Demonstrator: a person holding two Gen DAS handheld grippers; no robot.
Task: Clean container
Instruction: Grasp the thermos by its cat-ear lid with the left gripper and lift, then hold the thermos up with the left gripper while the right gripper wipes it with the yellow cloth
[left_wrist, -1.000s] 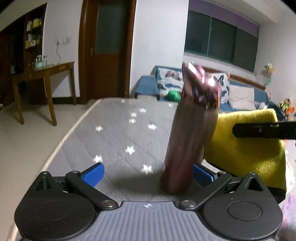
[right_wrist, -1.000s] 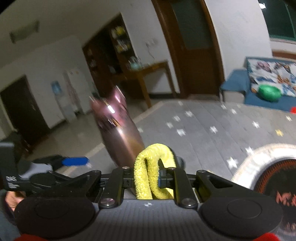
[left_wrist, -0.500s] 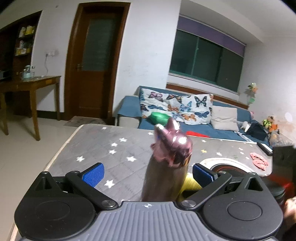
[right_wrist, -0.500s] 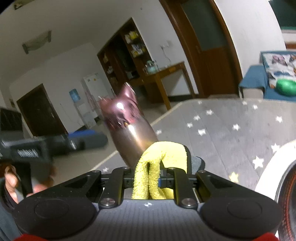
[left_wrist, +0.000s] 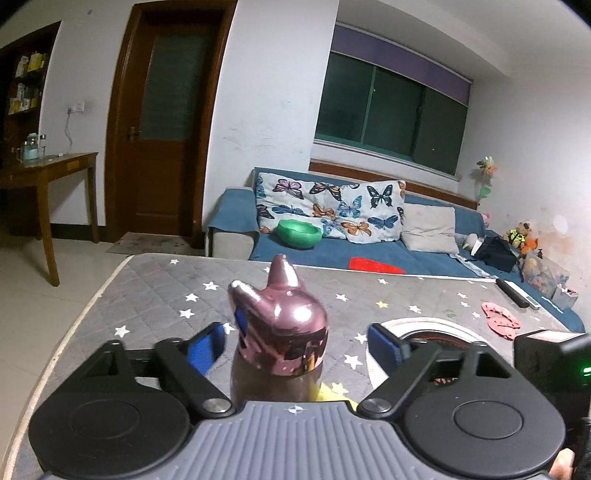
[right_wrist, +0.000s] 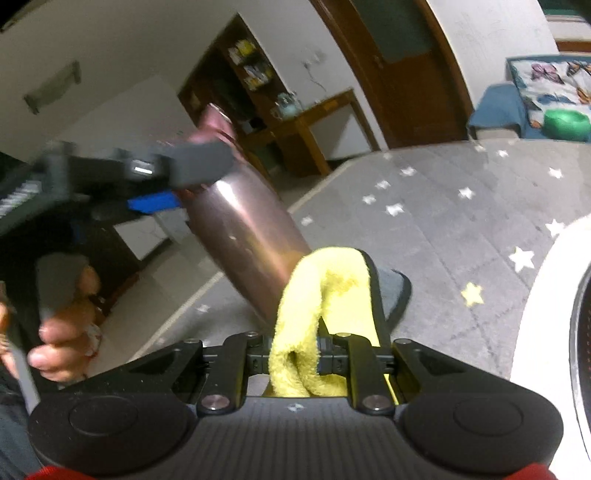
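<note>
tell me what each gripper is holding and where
Right gripper pinches the folded yellow cloth. Left gripper is closing around the pink bottle near its cap.

Bottle blocks gap between left fingers; star mat beyond lies open.

A shiny pink bottle with a pointed, eared lid stands between the closing blue pads of the left gripper, neither pad pressing it, on a grey star-patterned mat, with a blue sofa beyond.
</note>
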